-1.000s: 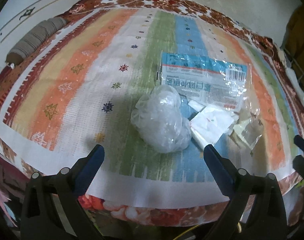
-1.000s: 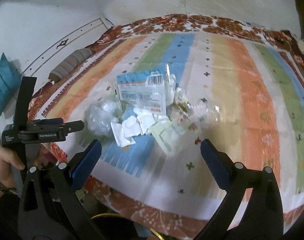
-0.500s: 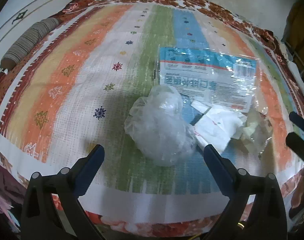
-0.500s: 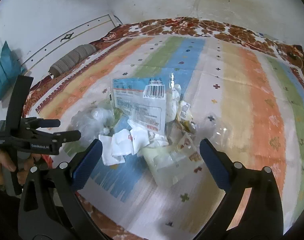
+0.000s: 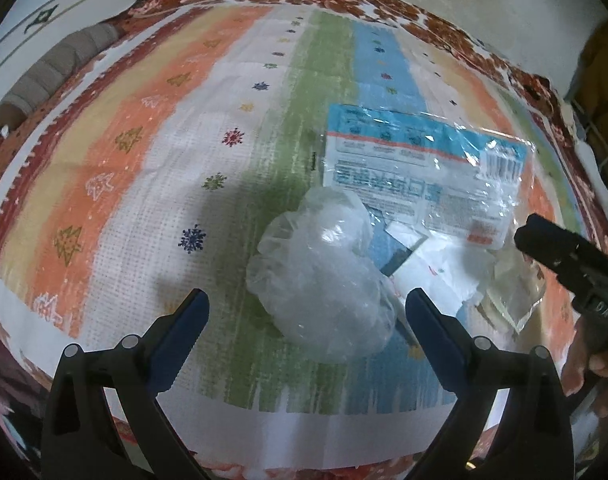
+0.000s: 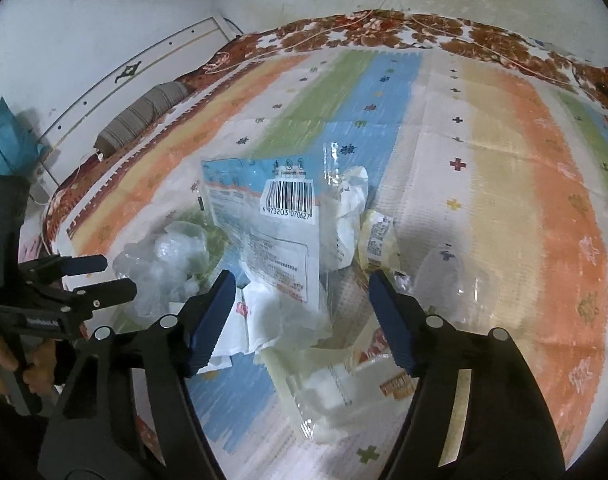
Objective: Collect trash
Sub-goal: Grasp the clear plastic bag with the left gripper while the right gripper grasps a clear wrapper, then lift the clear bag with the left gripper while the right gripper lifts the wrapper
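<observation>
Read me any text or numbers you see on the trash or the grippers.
"6 973203 070627": under the barcode on the blue-and-white plastic package.
Fine print on that package: too small to read.
Yellow wrapper label: blurred.
White lettering on the left gripper: unreadable.

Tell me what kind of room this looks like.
Probably a bedroom in a home: a striped mat spread over a floral bedsheet, a rolled bolster against a white headboard, and plain walls behind. Trash lies piled on the mat.

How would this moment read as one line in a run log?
left gripper: open, above clear bag | right gripper: closing over wrappers, nothing gripped
</observation>
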A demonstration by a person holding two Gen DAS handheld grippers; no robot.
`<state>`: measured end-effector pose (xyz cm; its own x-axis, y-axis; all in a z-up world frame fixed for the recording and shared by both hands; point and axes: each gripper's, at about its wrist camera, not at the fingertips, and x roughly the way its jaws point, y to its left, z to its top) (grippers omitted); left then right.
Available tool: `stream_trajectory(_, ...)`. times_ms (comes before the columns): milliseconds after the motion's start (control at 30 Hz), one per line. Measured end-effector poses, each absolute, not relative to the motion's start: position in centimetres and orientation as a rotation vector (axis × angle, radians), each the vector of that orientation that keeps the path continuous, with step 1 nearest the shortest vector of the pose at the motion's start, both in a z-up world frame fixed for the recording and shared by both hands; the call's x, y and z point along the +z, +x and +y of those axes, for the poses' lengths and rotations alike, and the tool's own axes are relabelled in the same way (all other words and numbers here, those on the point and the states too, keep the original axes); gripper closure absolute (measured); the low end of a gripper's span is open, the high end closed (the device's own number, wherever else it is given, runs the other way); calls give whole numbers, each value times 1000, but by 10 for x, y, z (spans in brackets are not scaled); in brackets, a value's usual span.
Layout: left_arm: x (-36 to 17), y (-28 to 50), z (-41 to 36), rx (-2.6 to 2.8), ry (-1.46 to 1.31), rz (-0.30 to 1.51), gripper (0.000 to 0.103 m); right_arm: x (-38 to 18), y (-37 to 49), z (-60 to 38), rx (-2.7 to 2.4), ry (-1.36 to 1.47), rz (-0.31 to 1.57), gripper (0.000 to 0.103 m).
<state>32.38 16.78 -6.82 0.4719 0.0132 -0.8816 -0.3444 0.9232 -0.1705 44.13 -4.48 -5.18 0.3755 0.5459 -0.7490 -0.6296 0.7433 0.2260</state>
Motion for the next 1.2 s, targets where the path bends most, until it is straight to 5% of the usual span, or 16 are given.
stream_trajectory(100,-72,327,169,218,-368,1072,7,-56,445,-41,760,-105,926,47)
stream_trajectory(233,-77,333,167,213,-322,1072,11,-59,448,-40,742,-110,933,77)
stream_trajectory(367,-80,336,168,190,-342,1066,29,-63,449,-42,730,-92,945,100)
stream_trajectory(567,-82,338,163,134,-317,1059,63,-55,439,-41,740,-95,915,103)
stream_trajectory(733,-76,336,168,158,-322,1058,77,-45,429,-45,734,-99,893,103)
stream_trajectory(1200,-39,315,174,160,-383,979,84,7,381,-53,715,-216,792,103)
